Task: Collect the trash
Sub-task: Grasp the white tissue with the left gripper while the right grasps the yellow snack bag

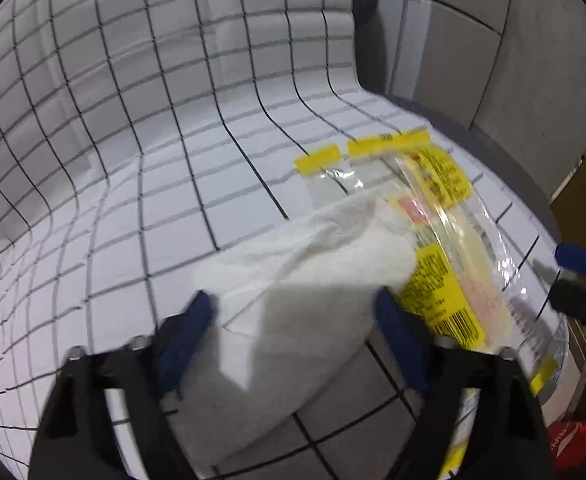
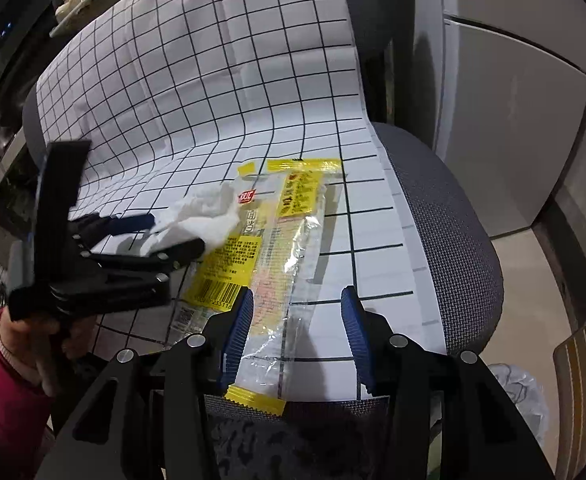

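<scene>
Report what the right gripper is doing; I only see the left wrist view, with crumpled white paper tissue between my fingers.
Observer: The right gripper stands open, straddling the near end of the yellow-and-clear plastic wrapper, not pinching it.
Operator: Say where that end lies.
Observer: Its yellow seal overhangs the checked sheet onto the grey mesh chair seat.
Operator: Find a bin.
Observer: A crinkled clear plastic bag, perhaps a bin liner, sits low, right of the chair.

Both wrist cams angled down, close over chair seat (image 2: 445, 216); shared: yellow wrapper (image 1: 437, 248), white tissue (image 2: 209, 216), grid sheet (image 1: 153, 184).
</scene>
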